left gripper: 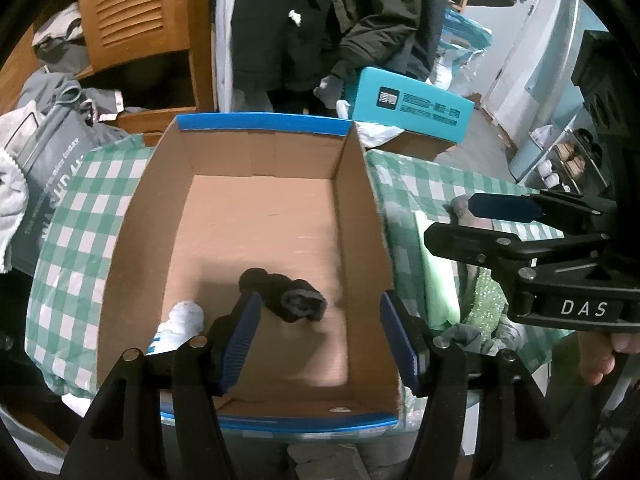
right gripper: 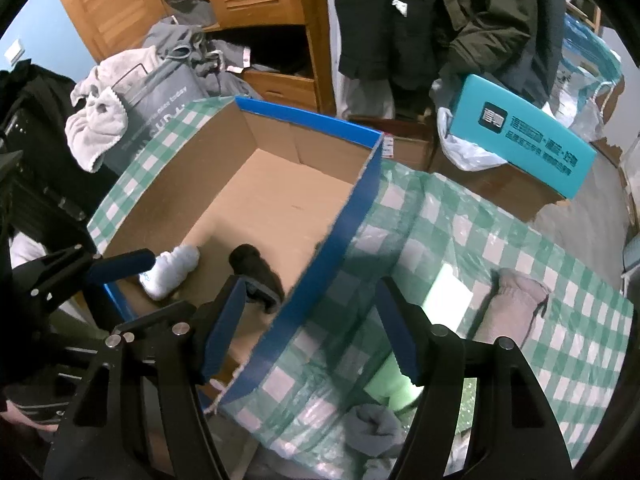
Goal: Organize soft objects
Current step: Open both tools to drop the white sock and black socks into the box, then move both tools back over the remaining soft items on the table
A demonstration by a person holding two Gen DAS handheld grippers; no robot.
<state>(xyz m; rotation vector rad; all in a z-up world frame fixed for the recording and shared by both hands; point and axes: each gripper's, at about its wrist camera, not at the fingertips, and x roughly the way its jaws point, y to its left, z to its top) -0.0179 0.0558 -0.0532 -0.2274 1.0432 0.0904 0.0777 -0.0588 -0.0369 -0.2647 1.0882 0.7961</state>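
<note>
You are holding both grippers spread, gripping nothing. The black sock roll (left gripper: 294, 300) is lying in the cardboard box (left gripper: 256, 148) just ahead of your left gripper (left gripper: 320, 336), the white sock roll (left gripper: 180, 326) beside its left finger. Your right gripper (right gripper: 308, 332) is straddling the box's blue wall.

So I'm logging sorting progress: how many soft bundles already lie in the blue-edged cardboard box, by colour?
In the blue-edged cardboard box:
White rolled sock bundle: 1
Black rolled sock bundle: 1
Total: 2
</note>
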